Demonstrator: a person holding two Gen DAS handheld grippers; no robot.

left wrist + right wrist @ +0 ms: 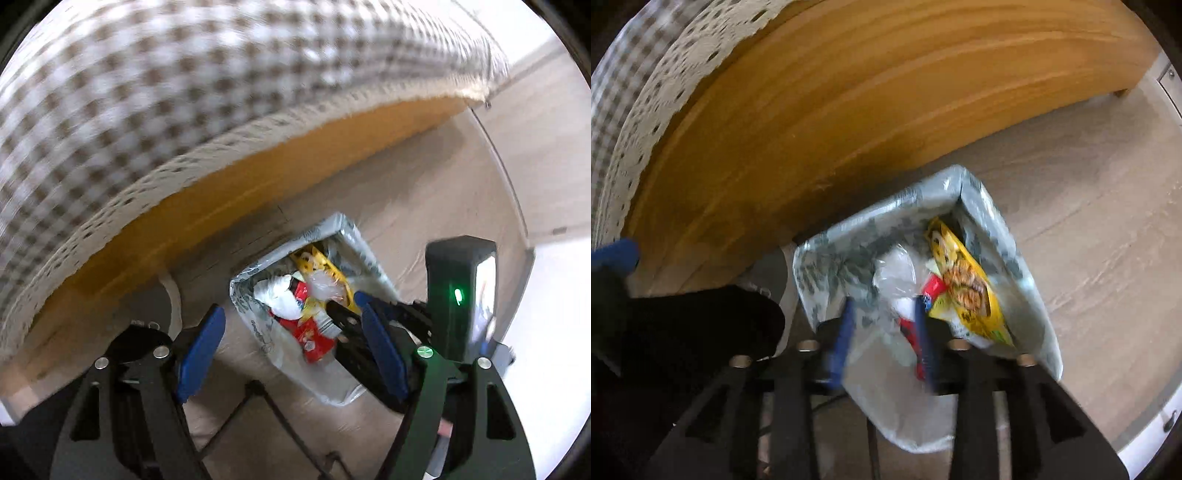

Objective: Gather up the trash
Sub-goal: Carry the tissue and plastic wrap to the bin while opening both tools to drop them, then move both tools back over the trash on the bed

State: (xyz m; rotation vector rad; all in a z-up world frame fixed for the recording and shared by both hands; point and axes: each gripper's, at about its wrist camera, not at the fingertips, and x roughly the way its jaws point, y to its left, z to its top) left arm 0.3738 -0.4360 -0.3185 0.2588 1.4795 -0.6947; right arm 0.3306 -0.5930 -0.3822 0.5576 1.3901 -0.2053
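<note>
Rect. bin w/ grey-print plastic liner (1008,254) on floor, directly under both jaw sets; yellow snack bag (964,280), red wrapper (314,338) inside. Left gripper (291,332): jaws wide apart, empty. Right gripper (884,339): jaws parted, empty.

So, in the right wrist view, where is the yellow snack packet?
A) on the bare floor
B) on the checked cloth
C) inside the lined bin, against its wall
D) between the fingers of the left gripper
C: the yellow snack packet stands inside the lined bin, leaning on its wall among other wrappers, while the right gripper hovers open over the bin.
</note>
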